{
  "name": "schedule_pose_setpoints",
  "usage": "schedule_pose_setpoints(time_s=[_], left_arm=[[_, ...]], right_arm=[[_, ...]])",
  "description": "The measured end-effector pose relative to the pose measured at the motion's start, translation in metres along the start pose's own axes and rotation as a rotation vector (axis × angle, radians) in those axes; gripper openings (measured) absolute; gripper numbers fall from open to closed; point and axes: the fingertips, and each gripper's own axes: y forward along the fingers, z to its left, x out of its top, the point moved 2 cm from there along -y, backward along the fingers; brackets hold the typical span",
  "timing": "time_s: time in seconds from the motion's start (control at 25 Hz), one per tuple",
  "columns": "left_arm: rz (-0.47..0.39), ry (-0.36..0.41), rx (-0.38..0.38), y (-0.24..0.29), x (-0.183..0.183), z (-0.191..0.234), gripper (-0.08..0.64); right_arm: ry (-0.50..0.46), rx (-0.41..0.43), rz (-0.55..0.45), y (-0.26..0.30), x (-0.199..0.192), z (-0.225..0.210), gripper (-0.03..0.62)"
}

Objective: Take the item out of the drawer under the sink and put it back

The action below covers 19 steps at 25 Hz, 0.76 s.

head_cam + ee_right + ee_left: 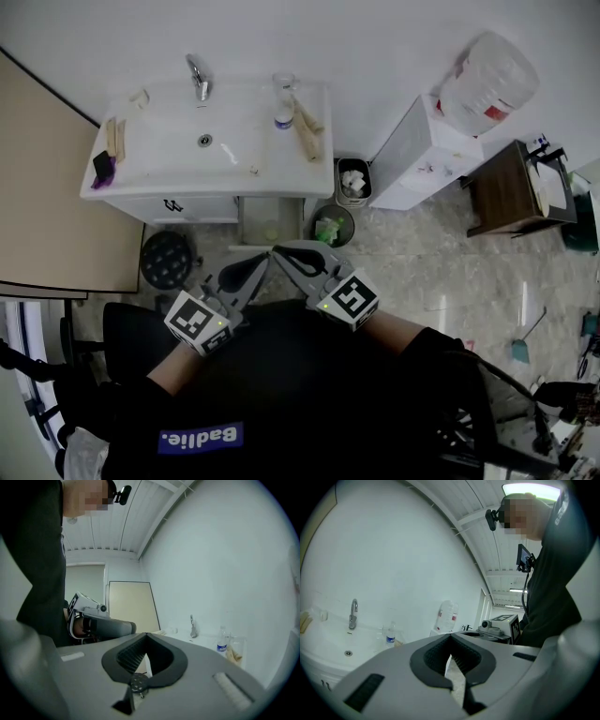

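While I hold both tools close to my chest, the left tool [263, 259] and the right tool [279, 251] are each clenched on nothing, with their tips almost meeting. Just beyond them, below the counter's front edge, the drawer [246, 221] looks pulled open. A small pale item [272, 232] lies inside, too small to name. I judge it light and easy to nudge. I cannot tell whether it is stiff or soft, so I would pinch it gently across its narrow sides from above. Farther back are the sink [169, 159], a water bottle [284, 111] and the faucet [197, 79].
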Motion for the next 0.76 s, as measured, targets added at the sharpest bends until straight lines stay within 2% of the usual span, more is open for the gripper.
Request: schedule_pose_setpoints(time_s=[0.28,0.76], left_arm=[[0.019,0.033,-0.010,0.000,0.001,-0.003,-0.009],[0.027,0.001,-0.037,0.002,0.003,-0.012,-0.009]], right_arm=[[-0.006,0.001,0.005,0.000,-0.001,0.002,0.002],[-0.020,-0.007,0.011,-0.003,-0.002,0.006,0.002]])
